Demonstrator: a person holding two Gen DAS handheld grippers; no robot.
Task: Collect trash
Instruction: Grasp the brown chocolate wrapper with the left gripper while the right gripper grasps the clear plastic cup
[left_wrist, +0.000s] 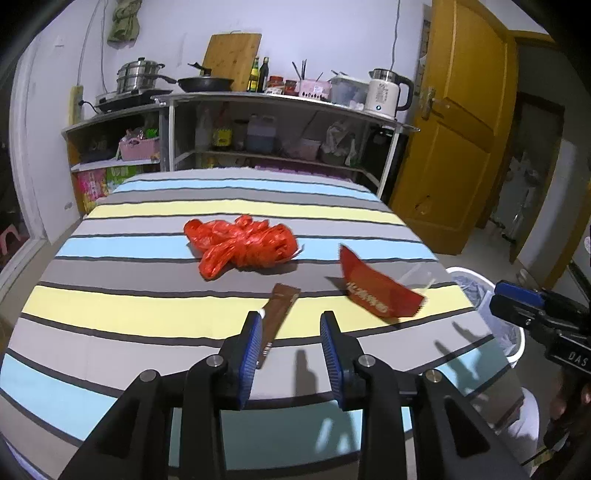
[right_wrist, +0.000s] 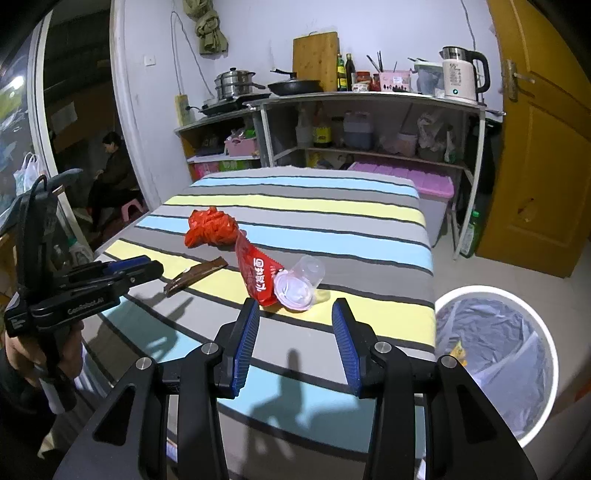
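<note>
The left claw (left_wrist: 291, 325) is open and holds nothing; the brown wrapper (left_wrist: 279, 308) lies on the striped bench (left_wrist: 110, 306) right by its left finger. The right claw (right_wrist: 295, 314) is open and empty too, near the clear cup (right_wrist: 301, 282). A red wrapper (right_wrist: 255, 273) touches the cup, and the red bag (right_wrist: 210, 227) lies behind the cup.

A matt striped cloth (left_wrist: 147, 302) covers the table. On it lie a crinkled, glossy red plastic bag (left_wrist: 242, 245), a smooth brown foil-like sachet (left_wrist: 279, 310), a shiny red wrapper (right_wrist: 258, 275) and a clear plastic cup (right_wrist: 301, 282). At far, a wooden cutting board (left_wrist: 231, 59), polished steel pots (left_wrist: 138, 75) and a glossy white kettle (left_wrist: 386, 92). A white plastic bin (right_wrist: 495, 354) at right holds a thin translucent liner.
</note>
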